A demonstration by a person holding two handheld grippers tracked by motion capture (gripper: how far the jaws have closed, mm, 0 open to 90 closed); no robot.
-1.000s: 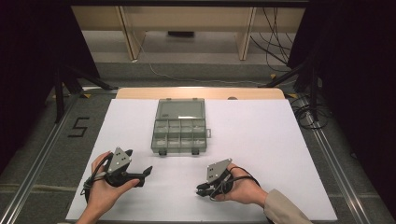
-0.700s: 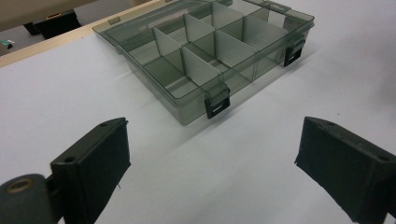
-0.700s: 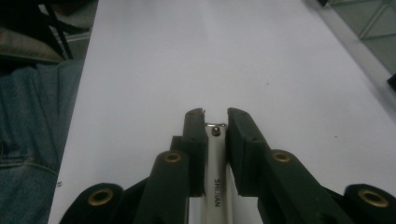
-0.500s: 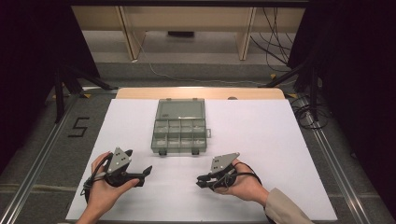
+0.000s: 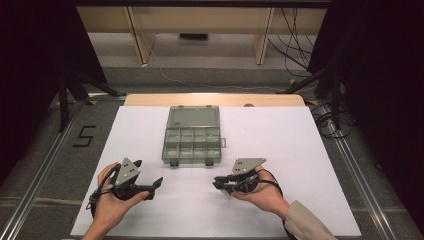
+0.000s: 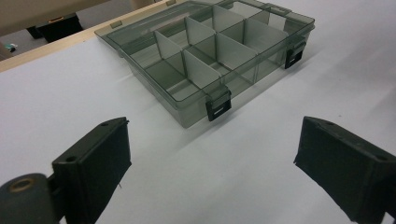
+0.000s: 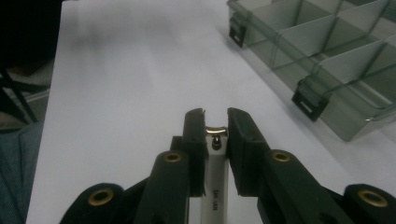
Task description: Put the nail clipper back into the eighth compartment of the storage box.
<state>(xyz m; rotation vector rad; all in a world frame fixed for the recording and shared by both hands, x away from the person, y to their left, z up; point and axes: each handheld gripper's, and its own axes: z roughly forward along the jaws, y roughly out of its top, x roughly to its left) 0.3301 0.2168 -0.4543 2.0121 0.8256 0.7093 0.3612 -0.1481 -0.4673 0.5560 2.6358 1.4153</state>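
Observation:
A smoky transparent organizer box (image 5: 192, 142) lies open mid-table, its lid folded back and its divided compartments empty as far as I can see. My left gripper (image 5: 155, 187) rests on the white sheet near the front left, open, with bare table between its pads (image 6: 210, 154); the box (image 6: 210, 51) lies ahead of it. My right gripper (image 5: 217, 183) sits front right of centre, pointing left, shut on a slim white tool (image 7: 215, 182) with a metal tip. The box's latched front edge (image 7: 327, 51) is to its upper right in the right gripper view.
A white sheet (image 5: 300, 150) covers the table, edged at the back by a wooden strip (image 5: 150, 99). Cables (image 5: 332, 122) coil on the floor to the right. A "5" mark (image 5: 84, 136) sits on the floor at left. Metal rails run along both table sides.
My right gripper has drifted a little away from me, toward the box, still holding the white tool. The left gripper has stayed put.

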